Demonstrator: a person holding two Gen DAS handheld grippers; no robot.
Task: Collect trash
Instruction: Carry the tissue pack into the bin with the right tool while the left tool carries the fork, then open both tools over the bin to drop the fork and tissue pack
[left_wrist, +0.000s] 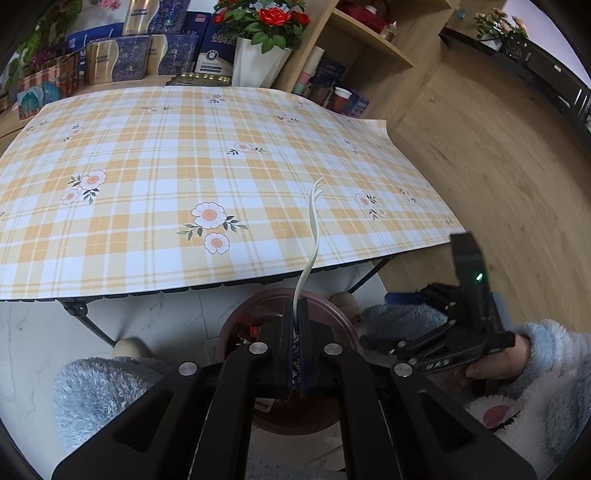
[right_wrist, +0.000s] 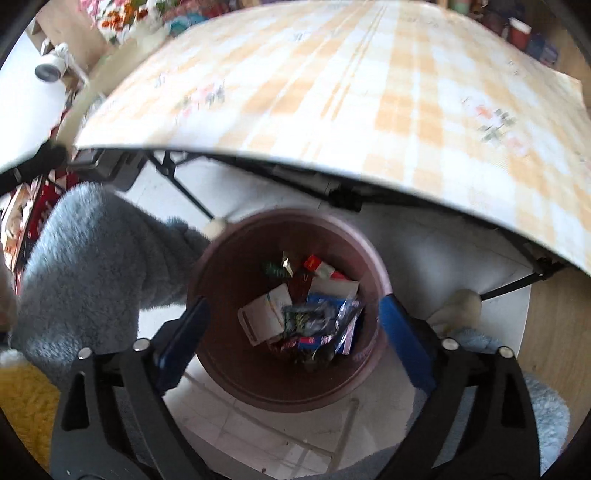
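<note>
Seen from the left wrist: left gripper (left_wrist: 298, 310) clamped tight on the handle of a white plastic fork (left_wrist: 313, 229), pads pressed together with only the thin handle between them. Fork rising from the jaws in a gentle curve, tines topmost, outlined against a yellow-and-white plaid tablecloth (left_wrist: 155, 155) printed with daisies. Directly below the closed jaws, a round reddish-brown trash bin (left_wrist: 332, 317) standing on pale marble-look floor, just beyond the table's near edge. Fork handle above the bin's mouth, not inside it. Fluffy blue-grey sleeves and trouser legs on either side of the bin. At right, a hand (left_wrist: 506, 354) holding the black body of the other gripper. Behind the table, boxes, a white vase of red roses (left_wrist: 258, 62) and wooden shelving.

Seen from the right wrist, somewhat blurred: right gripper (right_wrist: 293, 328) spread wide, nothing between its blue pads (right_wrist: 404, 336). Pads straddling the bin's mouth, one at the left rim, one at the right. Same trash bin (right_wrist: 229, 369) straight below, its bottom littered with wrappers and packets (right_wrist: 306, 314): a white packet, blue and red pieces, crinkled foil. Table edge arching over the top of the view, black folding legs beneath it.
</note>
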